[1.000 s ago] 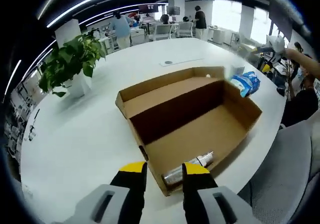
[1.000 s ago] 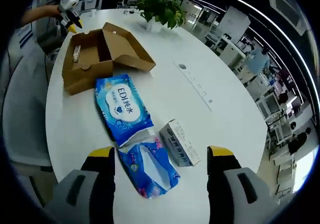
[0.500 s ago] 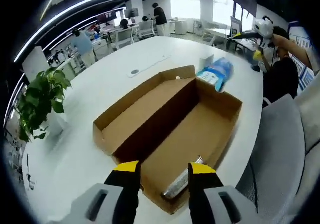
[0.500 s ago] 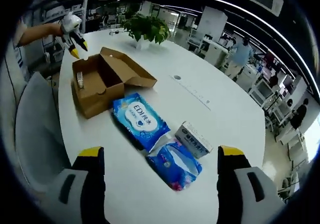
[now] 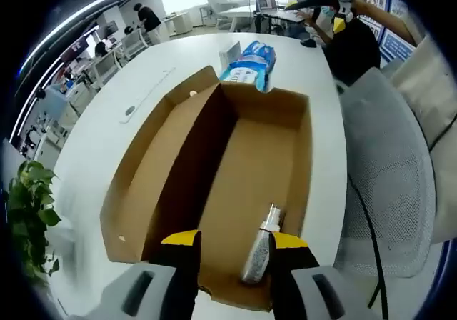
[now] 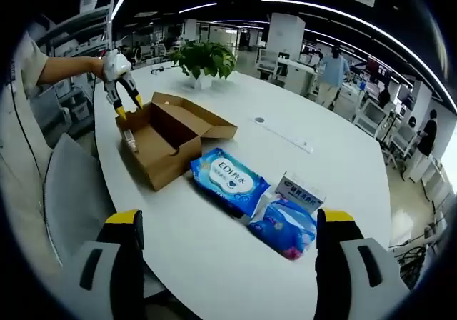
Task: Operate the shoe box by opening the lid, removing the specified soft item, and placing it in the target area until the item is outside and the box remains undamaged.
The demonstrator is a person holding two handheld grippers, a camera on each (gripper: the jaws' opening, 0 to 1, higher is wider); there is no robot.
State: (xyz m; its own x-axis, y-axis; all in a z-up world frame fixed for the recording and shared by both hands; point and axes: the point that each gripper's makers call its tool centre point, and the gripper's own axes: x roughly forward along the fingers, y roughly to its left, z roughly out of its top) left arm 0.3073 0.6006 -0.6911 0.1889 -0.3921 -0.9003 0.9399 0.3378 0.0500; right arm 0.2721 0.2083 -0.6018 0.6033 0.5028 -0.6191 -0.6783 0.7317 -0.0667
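Observation:
The cardboard shoe box (image 5: 285, 145) lies open on the white table, its lid (image 5: 153, 159) folded out to one side. A silver spray bottle (image 5: 260, 248) rests on the box floor at the near end. My left gripper (image 5: 234, 243) hangs open just above that end, the bottle lying beside its right finger. From the right gripper view the box (image 6: 168, 138) sits at mid-left with the left gripper (image 6: 123, 98) over it. A light blue wipes pack (image 6: 230, 179) and a dark blue tissue pack (image 6: 285, 227) lie on the table outside the box. My right gripper (image 6: 228, 220) is wide open above the table, holding nothing.
A small white carton (image 6: 300, 191) sits beside the tissue pack. A potted plant (image 6: 203, 59) stands at the table's far side. A grey mesh chair (image 5: 385, 170) is next to the table edge by the box. People work at desks in the background.
The left gripper has come closer over the box's near end and looks down into it. The right gripper has drawn back, so the packs look farther off.

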